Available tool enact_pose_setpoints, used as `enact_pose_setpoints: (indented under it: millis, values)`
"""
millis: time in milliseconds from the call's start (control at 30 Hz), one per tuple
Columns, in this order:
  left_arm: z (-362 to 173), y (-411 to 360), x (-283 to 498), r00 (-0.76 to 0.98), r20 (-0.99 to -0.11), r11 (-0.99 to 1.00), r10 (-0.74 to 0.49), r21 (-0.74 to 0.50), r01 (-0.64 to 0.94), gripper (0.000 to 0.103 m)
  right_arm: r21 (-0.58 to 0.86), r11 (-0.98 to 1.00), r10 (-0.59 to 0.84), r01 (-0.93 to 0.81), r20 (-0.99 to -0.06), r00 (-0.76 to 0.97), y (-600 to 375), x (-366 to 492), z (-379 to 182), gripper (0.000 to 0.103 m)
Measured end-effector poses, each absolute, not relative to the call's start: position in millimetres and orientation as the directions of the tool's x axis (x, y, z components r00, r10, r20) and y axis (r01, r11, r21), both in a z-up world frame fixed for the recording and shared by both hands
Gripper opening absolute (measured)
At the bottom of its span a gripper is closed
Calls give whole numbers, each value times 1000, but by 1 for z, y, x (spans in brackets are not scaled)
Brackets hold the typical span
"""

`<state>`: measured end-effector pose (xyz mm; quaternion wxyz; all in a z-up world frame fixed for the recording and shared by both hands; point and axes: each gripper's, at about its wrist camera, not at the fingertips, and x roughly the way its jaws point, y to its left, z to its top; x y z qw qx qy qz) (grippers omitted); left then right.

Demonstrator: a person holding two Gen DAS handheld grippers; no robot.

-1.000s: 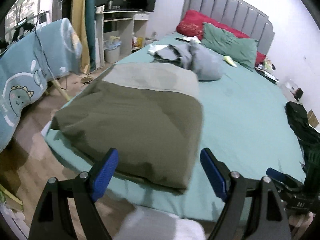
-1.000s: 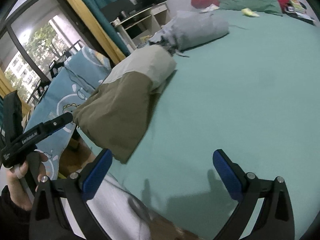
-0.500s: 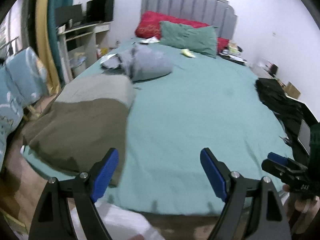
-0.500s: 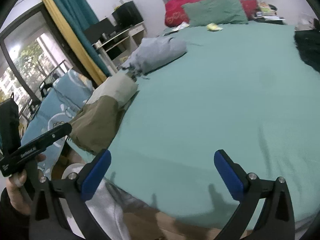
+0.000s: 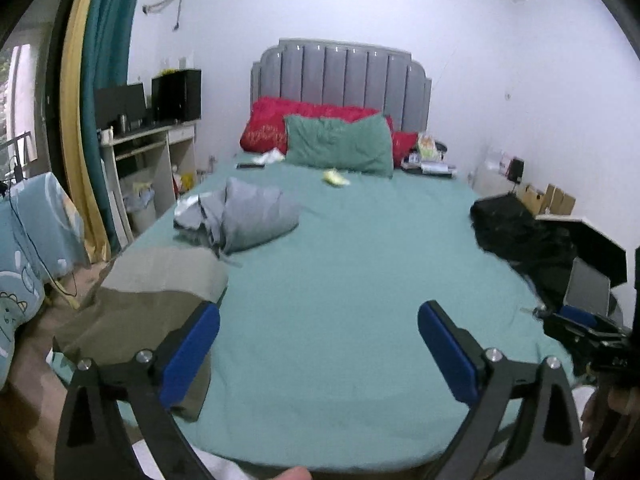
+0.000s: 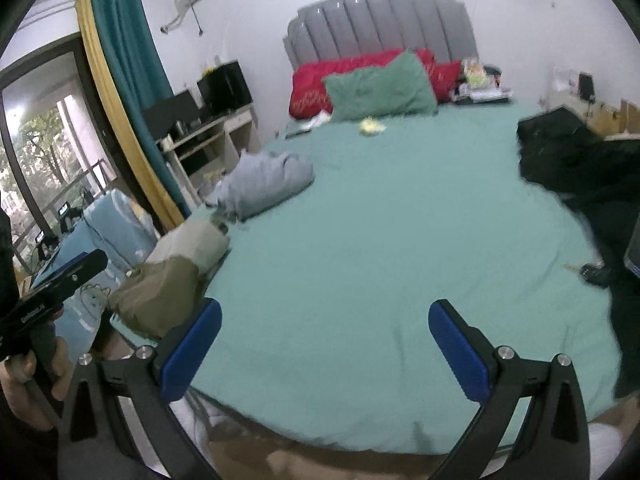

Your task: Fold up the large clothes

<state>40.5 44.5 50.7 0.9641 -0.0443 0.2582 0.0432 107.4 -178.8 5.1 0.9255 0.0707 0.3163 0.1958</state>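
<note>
Off the left finger of the left gripper [image 5: 318, 338], a folded olive-and-beige garment [image 5: 140, 308] lies at the near left corner of the green bed sheet [image 5: 352, 288], partly over the edge. Ahead of it sits a rolled grey garment [image 5: 252, 220]. Both tools are spread wide and hold nothing: the left gripper hovers over bare sheet, and so does the right gripper [image 6: 326, 346], with its blue pads well apart. To the right of both tools, a heap of black clothes [image 6: 580, 160] rests at the bed's right edge; judging by the task, this looks like the next piece to fold.

The risks appear to lie at the edges. The olive garment overhangs the corner, so a tug on the sheet or a brush from the left tool could slide it to the floor. The black heap is dark and bunched, so a pinch could catch several layers at once and drag the whole pile.

As for containers, a waste bin [image 5: 140, 208] stands beneath the desk [image 5: 148, 140] far left; its contents are too blurred to name.
</note>
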Motion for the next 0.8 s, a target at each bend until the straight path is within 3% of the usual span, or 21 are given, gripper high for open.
enact_pose_setpoints:
  millis: [267, 567, 700, 800]
  values:
    - [87, 33, 17, 919, -390, 989, 58, -102, -105, 103, 159, 933, 358, -322, -454, 815, -202, 75, 59, 103]
    - [120, 25, -16, 956, -264, 988, 129, -52, -148, 103, 85, 934, 354, -346, -334, 874, -201, 29, 111, 103]
    - [124, 28, -25, 964, -234, 989, 126, -46, -140, 103, 86, 933, 360, -350, -267, 894, -196, 20, 119, 103]
    - [121, 35, -23, 960, -243, 987, 140, -38, -154, 103, 94, 930, 366, -354, -279, 888, -187, 26, 111, 103]
